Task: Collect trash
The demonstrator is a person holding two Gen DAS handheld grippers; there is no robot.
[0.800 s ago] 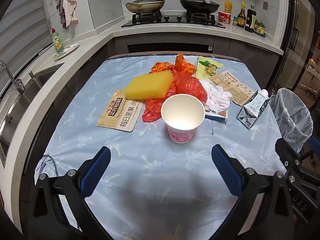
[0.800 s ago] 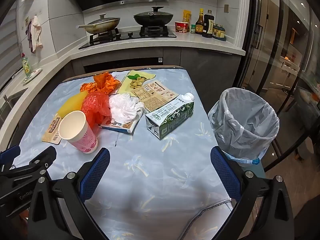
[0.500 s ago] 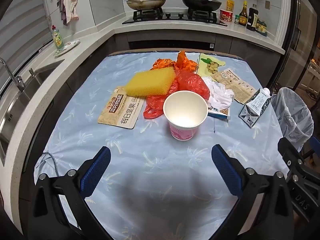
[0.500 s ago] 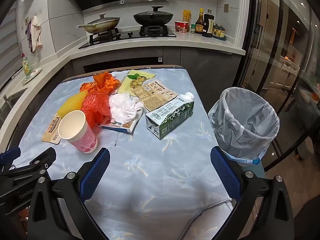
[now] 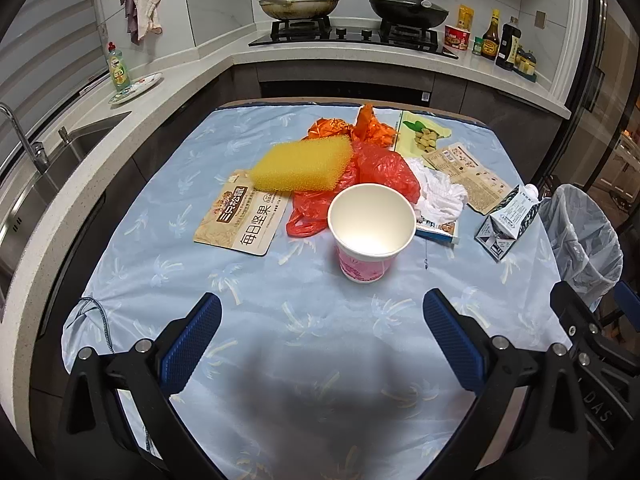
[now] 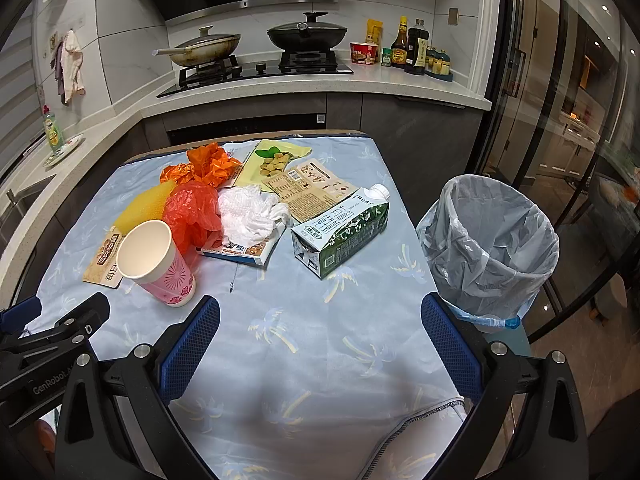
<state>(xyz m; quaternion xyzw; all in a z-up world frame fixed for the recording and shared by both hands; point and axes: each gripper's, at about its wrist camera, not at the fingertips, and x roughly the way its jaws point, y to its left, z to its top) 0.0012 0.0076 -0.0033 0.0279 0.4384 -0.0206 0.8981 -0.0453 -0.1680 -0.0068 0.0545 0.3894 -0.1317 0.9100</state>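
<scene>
Trash lies in a heap on the blue-clothed table (image 5: pixel 280 320): a pink paper cup (image 5: pixel 370 232) (image 6: pixel 154 262) upright at the front, a yellow sponge (image 5: pixel 304 164), red plastic bags (image 5: pixel 380 168), crumpled white tissue (image 6: pixel 248 214), a nut packet (image 5: pixel 244 220), paper wrappers (image 6: pixel 308 188) and a milk carton (image 6: pixel 340 236) (image 5: pixel 510 216) lying on its side. A lined bin (image 6: pixel 488 244) (image 5: pixel 580 240) stands off the table's right edge. My left gripper (image 5: pixel 320 332) hangs open short of the cup. My right gripper (image 6: pixel 320 332) is open too, nearer than the carton, with nothing between its fingers.
A counter with a sink (image 5: pixel 48 168) runs along the left. Behind the table are a stove with two pans (image 6: pixel 256 46) and sauce bottles (image 6: pixel 412 46). A glass door (image 6: pixel 560 120) stands at the right behind the bin.
The left wrist view has tilted up and pulled back slightly, so the cup sits a bit farther off. The right gripper has stayed put.
</scene>
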